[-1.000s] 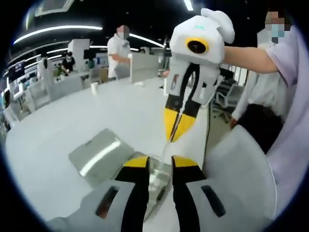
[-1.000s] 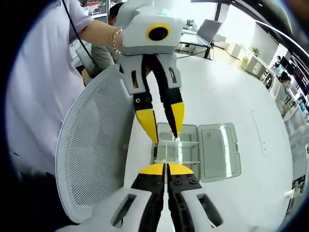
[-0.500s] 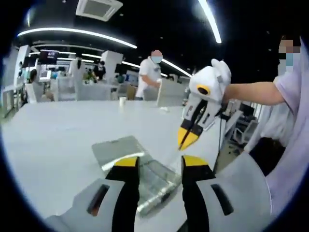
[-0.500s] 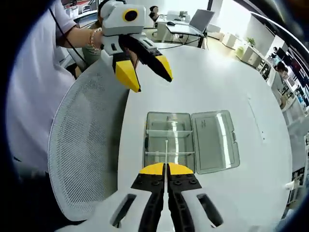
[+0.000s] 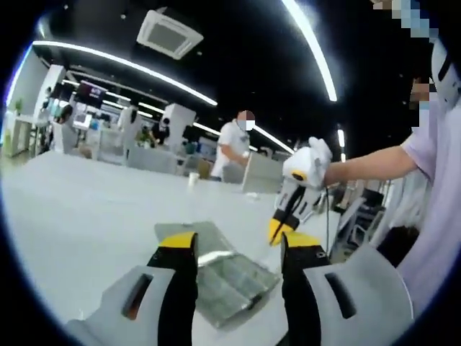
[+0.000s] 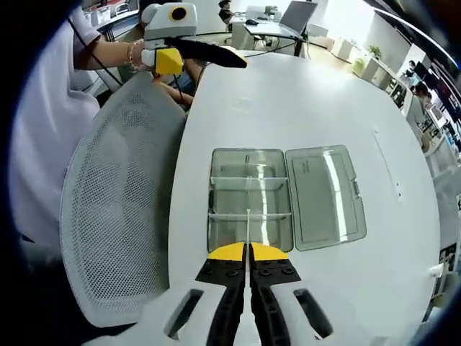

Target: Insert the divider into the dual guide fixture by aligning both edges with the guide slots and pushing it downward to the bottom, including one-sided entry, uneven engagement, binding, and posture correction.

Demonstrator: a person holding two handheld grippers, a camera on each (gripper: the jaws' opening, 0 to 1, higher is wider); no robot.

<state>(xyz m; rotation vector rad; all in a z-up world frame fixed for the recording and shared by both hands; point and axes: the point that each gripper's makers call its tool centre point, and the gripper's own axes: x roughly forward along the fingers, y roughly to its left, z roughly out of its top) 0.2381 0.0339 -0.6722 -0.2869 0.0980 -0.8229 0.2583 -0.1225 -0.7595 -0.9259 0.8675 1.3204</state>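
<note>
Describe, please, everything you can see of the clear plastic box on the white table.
The clear plastic box lies flat on the white table with its hinged lid swung fully open beside it. It looks like transparent, slightly grey plastic. Two cross dividers split the tray into compartments. A thin clear divider, held edge-on by the shut right gripper, stands at its near side; whether it touches cannot be told.

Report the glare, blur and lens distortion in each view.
Right gripper view: bright streaks of ceiling light glare on the open lid and the clear box; the white table edge bows from the fisheye; focus is fairly sharp. Left gripper view: the ceiling light strips curve strongly, the background is soft, and a glare streak lies on the lid.
</note>
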